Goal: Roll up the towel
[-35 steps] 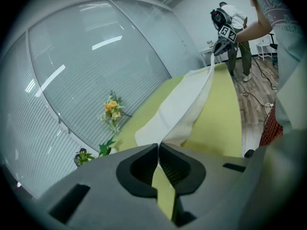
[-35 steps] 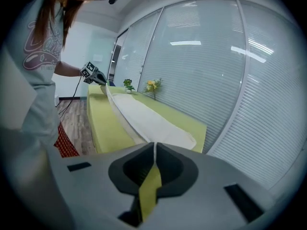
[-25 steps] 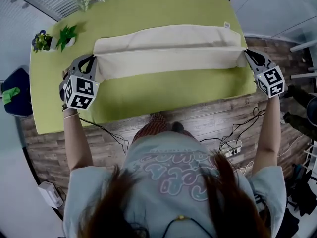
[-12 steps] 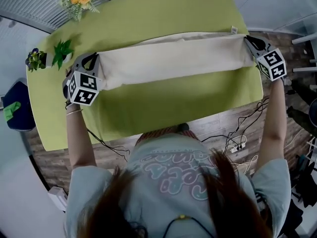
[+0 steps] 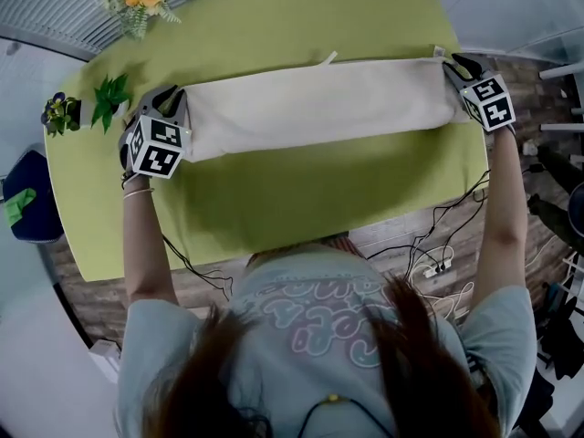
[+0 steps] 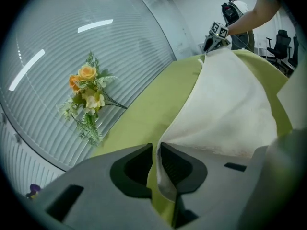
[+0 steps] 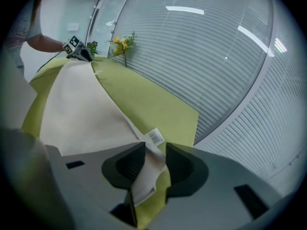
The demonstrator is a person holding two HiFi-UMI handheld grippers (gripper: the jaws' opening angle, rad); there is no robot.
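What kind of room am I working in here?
Probably an office or studio, not a home: a green-covered table, slatted blinds along the wall, office chairs behind, and a power strip with cables on the wood floor.

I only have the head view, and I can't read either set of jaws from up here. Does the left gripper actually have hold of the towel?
Observer: Yes. In the left gripper view, the left gripper has its jaws closed on the edge of the towel, with the cloth pinched between them.
Operator: And the right one?
Observer: The right gripper has just been opening. Its jaws stand apart, and the towel's corner hangs loose in the gap.
Operator: Which corner is that?
Observer: The one with the sewn-in label, which lies just beyond the jaw tips.
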